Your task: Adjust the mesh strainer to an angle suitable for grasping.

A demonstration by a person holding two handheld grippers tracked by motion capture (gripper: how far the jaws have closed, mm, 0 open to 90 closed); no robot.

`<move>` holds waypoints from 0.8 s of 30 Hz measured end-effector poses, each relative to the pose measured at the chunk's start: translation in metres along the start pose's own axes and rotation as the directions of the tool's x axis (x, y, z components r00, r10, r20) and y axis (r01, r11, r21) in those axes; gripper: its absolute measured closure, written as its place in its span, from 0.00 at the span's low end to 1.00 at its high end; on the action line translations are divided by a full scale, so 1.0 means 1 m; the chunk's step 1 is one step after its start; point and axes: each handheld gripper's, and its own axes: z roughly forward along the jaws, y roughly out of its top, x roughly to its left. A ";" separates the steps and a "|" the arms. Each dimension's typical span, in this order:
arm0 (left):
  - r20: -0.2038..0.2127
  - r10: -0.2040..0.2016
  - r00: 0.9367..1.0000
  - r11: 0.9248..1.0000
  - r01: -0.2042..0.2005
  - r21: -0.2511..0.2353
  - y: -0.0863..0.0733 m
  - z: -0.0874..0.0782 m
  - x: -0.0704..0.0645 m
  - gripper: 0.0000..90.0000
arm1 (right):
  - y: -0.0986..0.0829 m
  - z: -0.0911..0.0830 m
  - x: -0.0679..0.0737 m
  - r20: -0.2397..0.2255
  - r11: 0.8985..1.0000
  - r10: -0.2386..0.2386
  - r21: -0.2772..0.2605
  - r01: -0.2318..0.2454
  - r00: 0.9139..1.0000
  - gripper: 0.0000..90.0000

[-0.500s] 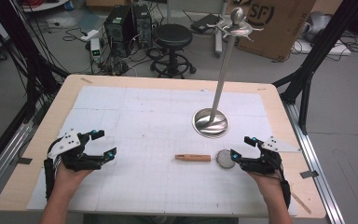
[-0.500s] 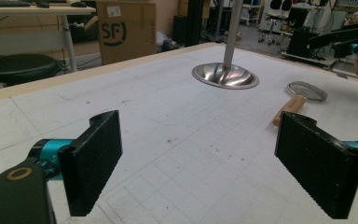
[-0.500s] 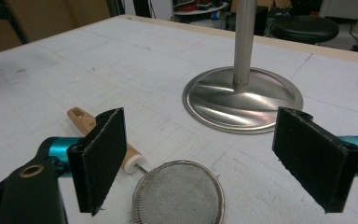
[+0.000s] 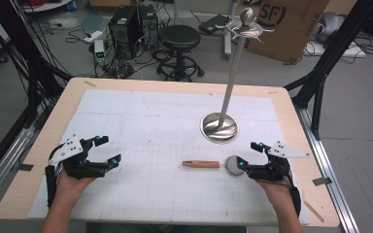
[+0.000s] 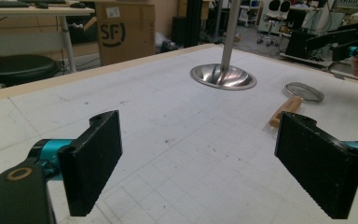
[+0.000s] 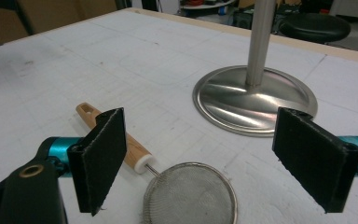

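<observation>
Right gripper (image 4: 249, 154) released, jaws wide, beside strainer (image 4: 233, 165) bowl; handle runs toward table's left edge. Left gripper (image 4: 108, 150) released, well apart.

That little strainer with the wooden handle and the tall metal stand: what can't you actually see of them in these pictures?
- Small round wire-mesh strainer with a wooden handle: right gripper view, the bowl's near rim is cut off by the bottom edge, and the right claw's black jaw covers part of the handle.
- Tall steel stand with a round base: both gripper views, the pole's top is cut off by the upper edge.
</observation>
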 end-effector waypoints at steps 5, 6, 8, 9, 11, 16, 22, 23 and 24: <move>0.002 0.002 1.000 1.000 -0.002 0.001 0.000 0.001 0.000 0.17 | 0.001 0.005 0.003 -0.009 1.000 -0.015 0.016 0.015 1.000 0.19; 0.002 0.002 1.000 1.000 -0.002 0.001 0.000 0.001 0.000 0.17 | 0.001 0.005 0.004 -0.010 1.000 -0.014 0.019 0.014 1.000 0.19; 0.002 0.003 1.000 1.000 -0.003 -0.001 0.000 0.001 0.000 0.17 | 0.001 0.006 0.004 -0.013 1.000 -0.019 0.024 0.019 1.000 0.19; 0.003 0.003 1.000 1.000 -0.003 -0.001 0.000 0.000 0.000 0.17 | 0.001 0.007 0.005 -0.014 0.999 -0.021 0.028 0.021 1.000 0.19; 0.000 0.002 1.000 1.000 -0.002 -0.003 0.000 0.000 0.000 0.17 | 0.001 0.008 0.007 -0.017 0.999 -0.020 0.040 0.021 1.000 0.19; 0.003 0.000 1.000 1.000 0.000 0.000 0.000 0.000 0.000 0.17 | 0.001 0.012 0.010 -0.021 0.997 -0.041 0.060 0.043 0.999 0.19; 0.003 0.003 1.000 1.000 -0.003 0.002 0.000 0.001 0.000 0.17 | 0.002 0.021 0.016 -0.043 0.992 -0.072 0.097 0.075 0.996 0.20; 0.003 0.003 1.000 1.000 -0.003 0.001 0.000 0.001 0.000 0.17 | 0.002 0.022 0.017 -0.050 0.992 -0.072 0.102 0.077 0.996 0.22; 0.004 0.002 1.000 1.000 -0.002 0.001 0.001 0.001 0.000 0.17 | 0.002 0.022 0.017 -0.050 0.992 -0.072 0.102 0.077 0.996 0.22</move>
